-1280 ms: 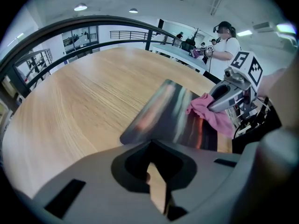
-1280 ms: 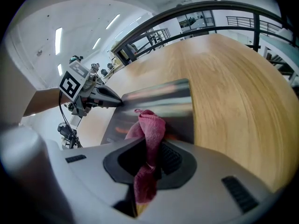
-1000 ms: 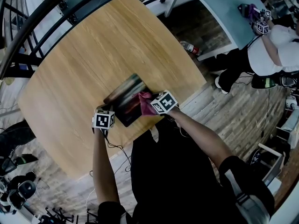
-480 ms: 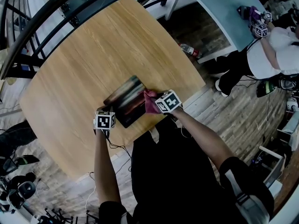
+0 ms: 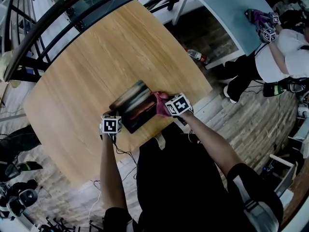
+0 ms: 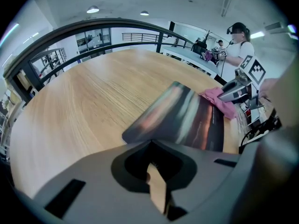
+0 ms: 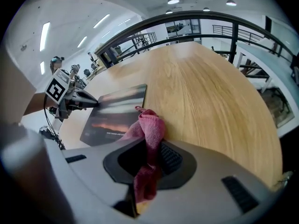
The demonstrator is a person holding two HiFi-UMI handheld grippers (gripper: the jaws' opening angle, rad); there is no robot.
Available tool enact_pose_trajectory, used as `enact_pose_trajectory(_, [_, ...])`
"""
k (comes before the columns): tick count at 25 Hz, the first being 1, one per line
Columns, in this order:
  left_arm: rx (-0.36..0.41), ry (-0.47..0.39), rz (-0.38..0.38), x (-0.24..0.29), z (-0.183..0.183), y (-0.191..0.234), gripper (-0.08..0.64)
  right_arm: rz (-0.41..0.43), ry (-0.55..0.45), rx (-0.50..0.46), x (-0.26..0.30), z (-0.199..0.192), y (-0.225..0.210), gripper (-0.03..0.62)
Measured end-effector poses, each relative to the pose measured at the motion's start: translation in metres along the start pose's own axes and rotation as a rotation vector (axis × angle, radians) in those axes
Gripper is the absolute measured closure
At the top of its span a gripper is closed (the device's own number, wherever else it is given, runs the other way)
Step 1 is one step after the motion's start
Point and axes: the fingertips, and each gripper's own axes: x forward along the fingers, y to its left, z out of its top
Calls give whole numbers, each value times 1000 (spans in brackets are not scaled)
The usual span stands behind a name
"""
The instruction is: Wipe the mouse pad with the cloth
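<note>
The dark printed mouse pad lies near the front edge of the round wooden table. My left gripper is at the pad's near left corner, its jaws together on the pad's edge. My right gripper is shut on a pink cloth that rests at the pad's right edge. In the right gripper view the cloth hangs out of the jaws onto the pad. The left gripper view shows the pad ahead and the cloth at its far side.
The table's front edge runs just behind both grippers. A dark railing curves round the far side. Another person works at a light blue table at the top right. A bottle lies on the floor.
My right gripper has slid the cloth to the right across the pad, to its right edge. The left gripper has stayed at the pad's corner.
</note>
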Motion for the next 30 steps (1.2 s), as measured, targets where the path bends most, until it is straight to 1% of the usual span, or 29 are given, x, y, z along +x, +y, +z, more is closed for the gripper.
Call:
enact_pose_trajectory(3, [-18,2,-3,0,-2,0,535,-60,-8,-12,-5,3,-9,526])
enact_pose_trajectory(6, [-35,2,18,1,-3,0,535,-98,-59,-40,-17,19,-13,528])
enact_pose_trajectory(9, [-76,-32,33,-1,-2,-1,535,-119,-109,-61,-32,37,-13,528])
enact_pose_trajectory(11, [-127,-69,38,-5,-1,0,534,-127,-147,-81,-42,51,-12,528])
enact_pose_trajectory(13, [-194,-137,57,-15,6,4,534,-130,-189,-100,-51,67,-9,528])
enact_pose_trajectory(15, [-248,-230,82,-31,18,9,534,-126,-238,-109,-62,84,-5,528])
enact_pose_trajectory(19, [-296,-417,151,-82,41,13,534,-109,-326,-116,-81,110,13,527])
enact_pose_trajectory(22, [-349,-546,196,-124,53,14,534,-85,-383,-128,-92,127,32,527])
enact_pose_trajectory(25, [-393,-655,249,-165,61,15,534,-54,-435,-146,-103,144,52,528])
enact_pose_trajectory(30, [-415,-814,323,-230,73,6,534,2,-521,-187,-127,170,92,528])
